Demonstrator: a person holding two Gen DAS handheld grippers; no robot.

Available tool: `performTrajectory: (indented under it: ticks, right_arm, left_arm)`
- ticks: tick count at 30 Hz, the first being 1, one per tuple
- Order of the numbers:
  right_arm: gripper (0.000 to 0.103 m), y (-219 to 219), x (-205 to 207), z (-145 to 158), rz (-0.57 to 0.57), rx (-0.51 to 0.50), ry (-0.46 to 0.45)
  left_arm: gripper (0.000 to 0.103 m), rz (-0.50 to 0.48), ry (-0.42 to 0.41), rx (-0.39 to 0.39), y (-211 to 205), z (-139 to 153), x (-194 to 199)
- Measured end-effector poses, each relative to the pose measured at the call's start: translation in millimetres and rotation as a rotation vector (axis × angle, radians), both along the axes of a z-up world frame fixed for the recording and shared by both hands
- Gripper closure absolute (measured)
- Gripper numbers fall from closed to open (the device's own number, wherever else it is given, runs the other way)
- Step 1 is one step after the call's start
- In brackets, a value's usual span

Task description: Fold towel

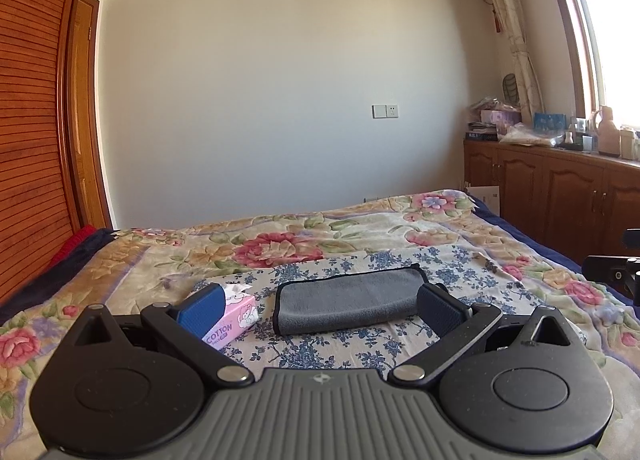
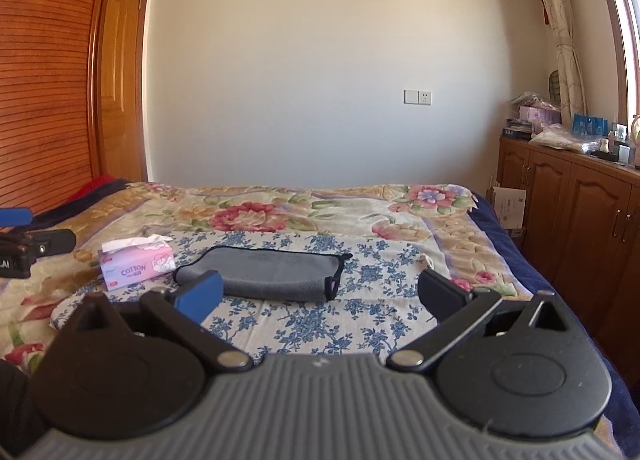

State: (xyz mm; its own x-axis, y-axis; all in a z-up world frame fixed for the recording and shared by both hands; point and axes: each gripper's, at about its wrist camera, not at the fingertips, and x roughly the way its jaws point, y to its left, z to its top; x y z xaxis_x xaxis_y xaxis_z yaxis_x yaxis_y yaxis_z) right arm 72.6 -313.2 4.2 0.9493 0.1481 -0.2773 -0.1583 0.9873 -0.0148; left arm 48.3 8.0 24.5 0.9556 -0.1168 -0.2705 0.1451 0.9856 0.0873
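Observation:
A grey towel (image 1: 348,298) with a black hem lies folded on the blue-flowered cloth (image 1: 320,348) on the bed. It also shows in the right wrist view (image 2: 268,272). My left gripper (image 1: 320,310) is open and empty, held just short of the towel's near edge. My right gripper (image 2: 320,296) is open and empty, in front of the towel and slightly to its right. The right gripper's body shows at the right edge of the left wrist view (image 1: 616,268); the left gripper's body shows at the left edge of the right wrist view (image 2: 24,248).
A pink tissue box (image 1: 236,316) marked COTTON stands left of the towel, also in the right wrist view (image 2: 136,264). A floral blanket (image 1: 280,244) covers the bed. Wooden cabinets (image 2: 580,212) with clutter line the right wall. A wooden wardrobe (image 1: 32,120) stands left.

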Motion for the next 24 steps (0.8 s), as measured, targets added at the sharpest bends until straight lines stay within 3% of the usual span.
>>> performTrajectory:
  ticks: [24]
  right_arm:
    - [0.000, -1.7, -4.1, -3.0, -0.027, -0.008, -0.025]
  left_arm:
    - [0.000, 0.056, 0.014, -0.002, 1.6, -6.6, -3.0]
